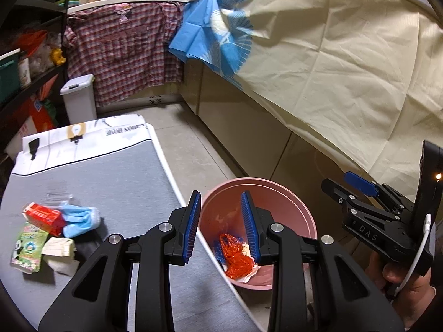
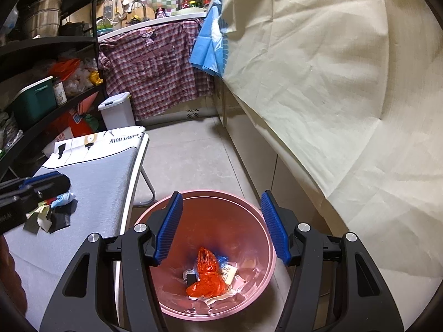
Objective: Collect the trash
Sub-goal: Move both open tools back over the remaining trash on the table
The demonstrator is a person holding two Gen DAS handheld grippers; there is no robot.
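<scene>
Both views are being lit evenly by warm indoor light, straight edges are being bent by strong fisheye distortion, and the corners are being darkened into black.

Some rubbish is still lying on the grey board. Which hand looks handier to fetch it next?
The left. Its gripper is empty, open, beside the board holding the leftover pile. The right gripper, also open, hangs over the pink bin, farther away.
</scene>
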